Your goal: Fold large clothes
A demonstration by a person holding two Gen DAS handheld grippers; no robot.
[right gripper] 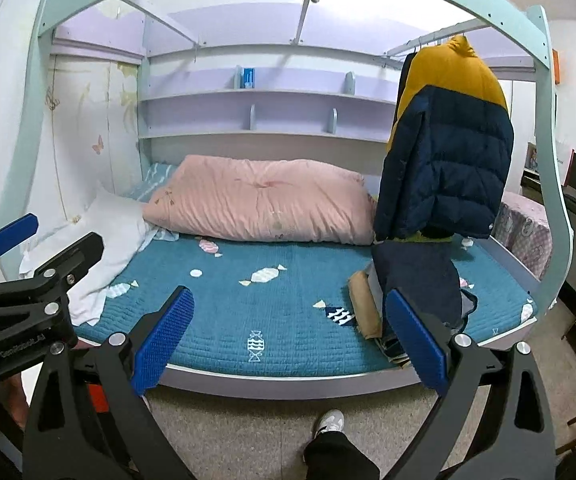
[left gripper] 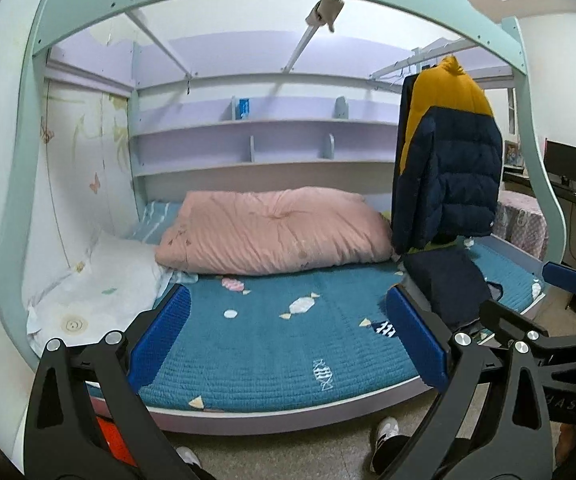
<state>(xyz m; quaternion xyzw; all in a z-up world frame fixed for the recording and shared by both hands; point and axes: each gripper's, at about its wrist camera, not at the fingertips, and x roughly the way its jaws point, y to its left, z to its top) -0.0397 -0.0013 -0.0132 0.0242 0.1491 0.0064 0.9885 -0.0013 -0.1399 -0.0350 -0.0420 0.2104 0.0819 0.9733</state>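
Covering the bunk bed [left gripper: 272, 412], a teal quilt [right gripper: 272, 300] lies flat.

Navy/mustard puffer jacket [right gripper: 448, 148], pink duvet [right gripper: 260, 204], teal candy-print bedspread [right gripper: 248, 300].

A mint-green arched bunk bed frame [right gripper: 550, 128] spans a teal quilted mattress cover [right gripper: 280, 296], backed by lilac wall shelves [right gripper: 264, 98], above a speckled beige floor [right gripper: 256, 432], with a dark desk monitor [left gripper: 566, 162] at right.

Right gripper [right gripper: 288, 336] gapes over the bed [right gripper: 288, 378] — puffer jacket [right gripper: 448, 152] hanging beyond.
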